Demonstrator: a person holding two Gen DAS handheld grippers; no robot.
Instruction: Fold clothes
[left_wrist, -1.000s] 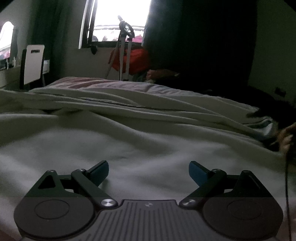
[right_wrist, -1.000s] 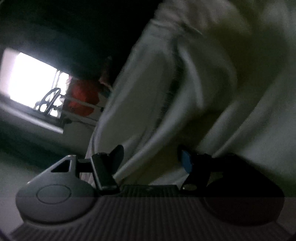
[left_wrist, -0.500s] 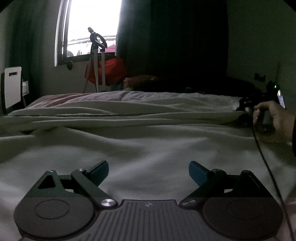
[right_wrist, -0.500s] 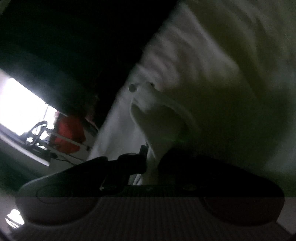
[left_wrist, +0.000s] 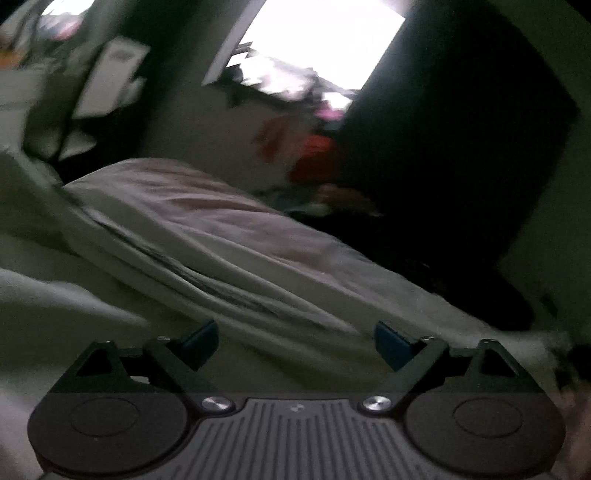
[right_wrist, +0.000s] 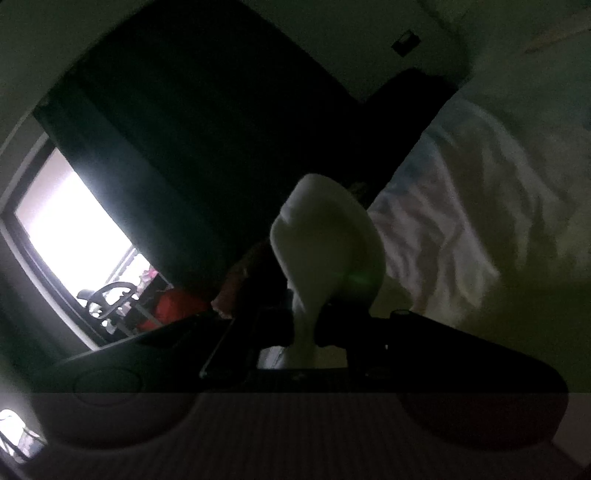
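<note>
While the right gripper (right_wrist: 306, 332) pinches a bunched tip of the pale garment (right_wrist: 325, 236), lifted clear of the bed (right_wrist: 461, 236), the left gripper (left_wrist: 295, 343) hangs spread and empty over rumpled cloth. Judged: a carry-over fold; next, the free edge wants securing. Dimness and blur hide the garment's outline.

The left tongs (left_wrist: 296, 341) look like matt black plastic with a ribbed body, blue pads and shiny metal screws. The pale cloth (right_wrist: 328, 236) looks soft and matt; the bed (left_wrist: 229, 236) cover is creased fabric.
</note>
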